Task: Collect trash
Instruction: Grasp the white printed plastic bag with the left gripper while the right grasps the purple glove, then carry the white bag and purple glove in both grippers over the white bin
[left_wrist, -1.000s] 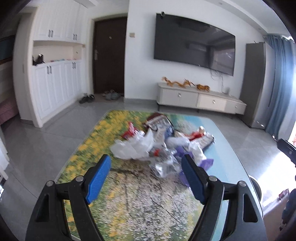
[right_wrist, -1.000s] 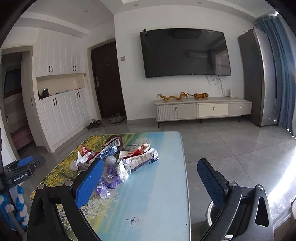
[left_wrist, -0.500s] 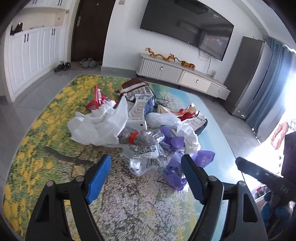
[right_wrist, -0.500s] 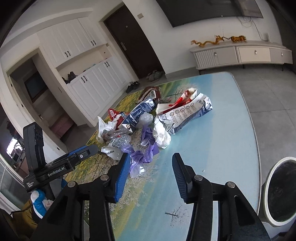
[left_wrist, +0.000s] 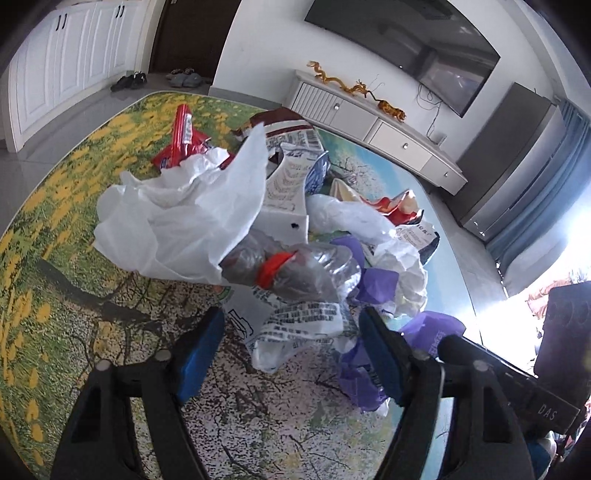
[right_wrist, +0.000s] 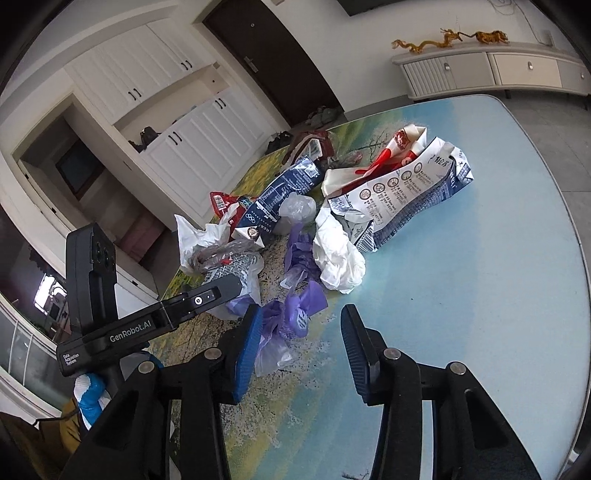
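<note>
A heap of trash lies on the printed table (left_wrist: 85, 302): a white plastic bag (left_wrist: 184, 221), a crushed clear bottle with a red band (left_wrist: 291, 269), printed wrappers (left_wrist: 299, 325), purple bags (left_wrist: 373, 362), crumpled white paper (right_wrist: 338, 258), milk cartons (right_wrist: 410, 192) and red packets (left_wrist: 181, 136). My left gripper (left_wrist: 291, 350) is open and empty, its tips just short of the printed wrapper. My right gripper (right_wrist: 301, 350) is open and empty, with the purple bag (right_wrist: 291, 317) between its fingertips.
The table (right_wrist: 498, 295) has a rounded edge on the right with grey floor beyond. A TV cabinet (left_wrist: 373, 118) stands against the far wall, white cupboards (right_wrist: 192, 122) at the left. The left gripper's body (right_wrist: 147, 314) shows in the right wrist view.
Both grippers have tilted down and moved in close to the trash heap. The right jaws have narrowed from wide open and now straddle the purple bag.
</note>
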